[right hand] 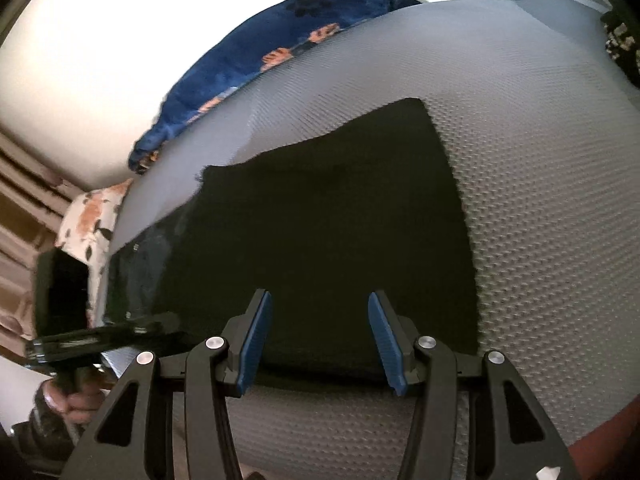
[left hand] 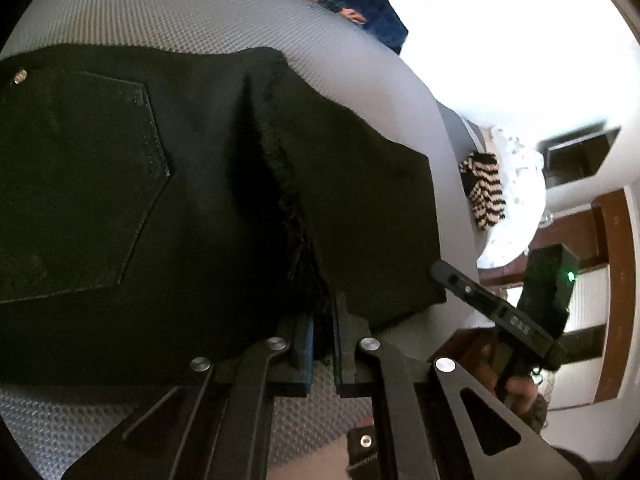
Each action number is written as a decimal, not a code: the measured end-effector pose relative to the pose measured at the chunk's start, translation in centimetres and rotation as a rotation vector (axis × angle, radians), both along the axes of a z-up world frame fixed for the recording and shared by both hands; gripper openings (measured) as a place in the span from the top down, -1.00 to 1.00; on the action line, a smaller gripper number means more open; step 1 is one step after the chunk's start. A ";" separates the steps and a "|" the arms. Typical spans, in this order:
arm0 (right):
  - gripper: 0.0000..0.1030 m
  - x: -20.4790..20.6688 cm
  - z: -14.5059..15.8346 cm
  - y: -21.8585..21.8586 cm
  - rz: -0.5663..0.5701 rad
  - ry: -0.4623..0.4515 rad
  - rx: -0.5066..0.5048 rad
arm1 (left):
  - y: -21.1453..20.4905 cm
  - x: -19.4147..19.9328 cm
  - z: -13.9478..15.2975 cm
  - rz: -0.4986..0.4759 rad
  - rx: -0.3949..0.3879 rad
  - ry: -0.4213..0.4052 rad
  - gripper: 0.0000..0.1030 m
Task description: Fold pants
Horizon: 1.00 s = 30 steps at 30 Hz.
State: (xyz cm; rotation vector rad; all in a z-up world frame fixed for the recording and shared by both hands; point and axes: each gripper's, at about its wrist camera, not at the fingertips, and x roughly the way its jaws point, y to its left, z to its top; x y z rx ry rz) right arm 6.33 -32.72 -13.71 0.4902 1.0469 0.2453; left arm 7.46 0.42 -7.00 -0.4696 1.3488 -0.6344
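While my left gripper [left hand: 323,312] is pinching the pants [left hand: 160,200] near edge, my right gripper [right hand: 320,340] is hovering wide open, holding nothing, bare mat [right hand: 560,200] lying rightward.

Grey textured mattress [right hand: 540,184], blue floral blanket [right hand: 256,60] at its edge, bright white wall

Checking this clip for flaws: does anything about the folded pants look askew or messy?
The black pants carry a raised ridge with a frayed edge mid-fold, just ahead of the left tongs; otherwise nothing stands out.
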 end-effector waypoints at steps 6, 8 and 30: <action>0.07 -0.2 -1.5 0.4 0.018 0.036 -0.038 | -0.1 0.0 -3.1 -0.010 0.068 0.046 0.84; 0.07 -0.1 -1.6 0.8 0.022 0.034 -0.059 | -0.2 0.1 -2.8 -0.009 0.086 0.037 0.75; 0.08 11.7 -1.0 -0.5 -0.034 -0.024 -0.381 | -6.6 9.7 -0.5 -0.099 0.301 -0.386 0.44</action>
